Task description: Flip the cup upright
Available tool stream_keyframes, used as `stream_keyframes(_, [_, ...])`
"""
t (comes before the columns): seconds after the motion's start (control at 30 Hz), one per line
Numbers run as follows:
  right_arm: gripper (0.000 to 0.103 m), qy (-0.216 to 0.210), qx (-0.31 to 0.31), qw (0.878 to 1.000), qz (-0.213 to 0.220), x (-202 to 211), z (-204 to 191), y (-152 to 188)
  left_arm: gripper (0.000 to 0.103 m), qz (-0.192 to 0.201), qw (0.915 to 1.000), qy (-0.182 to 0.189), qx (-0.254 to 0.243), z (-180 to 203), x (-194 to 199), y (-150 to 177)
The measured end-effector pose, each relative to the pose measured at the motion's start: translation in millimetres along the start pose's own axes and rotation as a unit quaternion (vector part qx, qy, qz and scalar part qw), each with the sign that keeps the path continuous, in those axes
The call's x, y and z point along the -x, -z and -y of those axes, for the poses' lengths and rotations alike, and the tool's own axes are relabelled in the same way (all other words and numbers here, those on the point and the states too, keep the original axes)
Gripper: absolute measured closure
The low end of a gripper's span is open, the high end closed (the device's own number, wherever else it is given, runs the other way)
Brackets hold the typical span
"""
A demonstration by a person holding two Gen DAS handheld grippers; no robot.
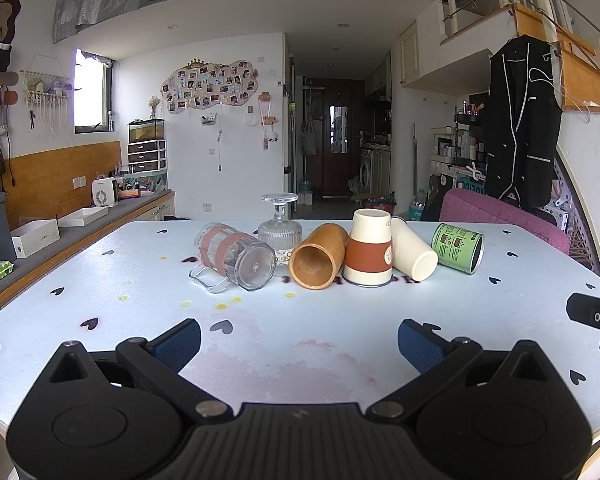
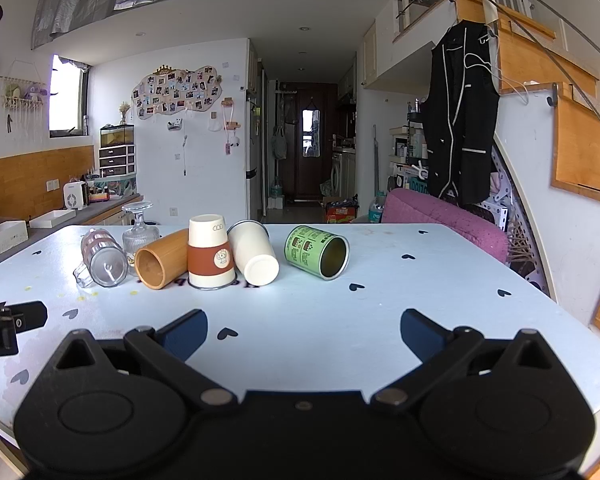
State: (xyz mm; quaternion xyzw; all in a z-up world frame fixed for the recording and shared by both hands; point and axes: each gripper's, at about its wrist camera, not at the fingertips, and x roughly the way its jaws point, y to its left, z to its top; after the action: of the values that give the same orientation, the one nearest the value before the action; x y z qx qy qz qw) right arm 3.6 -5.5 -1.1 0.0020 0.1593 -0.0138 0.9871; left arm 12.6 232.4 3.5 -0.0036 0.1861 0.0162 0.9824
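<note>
Left tongs (image 1: 299,340) and right tongs (image 2: 304,334): both spread wide, nothing between the blue pads, both held low over the near part of the tabletop (image 1: 320,320) and well apart from the cups. Tabletop is white w/ small black hearts, some yellow dots and a faint pink stain near the left tongs. Six vessels sit in a row across the far-middle, L to R: clear glass mug (image 1: 234,256) on its side, base facing the cameras, handle touching the surface; ribbed glass goblet (image 1: 280,228) standing inverted, foot up, just behind; bamboo cup (image 1: 318,256) on its side, open mouth toward the cameras; paper cup w/ brown sleeve (image 1: 369,254) standing upside down, rim on the surface; plain white cup (image 1: 414,250) tipped over, leaning against the sleeved cup, base toward the cameras; green tin (image 1: 458,247) on its side, a little apart at the right end, mouth facing right-front. Purple chair (image 1: 500,216) stands beyond the far right edge.
</note>
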Motion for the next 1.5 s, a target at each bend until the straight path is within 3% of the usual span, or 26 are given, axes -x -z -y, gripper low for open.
stream_keyframes(0.87, [0.000,-0.001,-0.001,1.000,0.000,-0.2,-0.5,0.2,0.000,0.000,1.0000,0.000,0.000,0.2,-0.2,0.2])
stream_keyframes(1.13, [0.000,0.005,-0.042,0.999,0.006,-7.4,19.1,-0.7,0.000,-0.011,0.9999,0.005,-0.001,1.9,-5.5,6.3])
stream_keyframes(1.37, [0.000,-0.007,-0.028,1.000,-0.012,-46.5,45.4,-21.7,0.000,-0.027,0.9996,0.010,-0.005,5.9,-16.5,12.0])
stream_keyframes(1.5, [0.000,-0.036,0.010,0.999,-0.015,-78.9,56.9,-38.4,0.000,-0.037,0.9992,0.009,-0.007,6.7,-24.8,14.5])
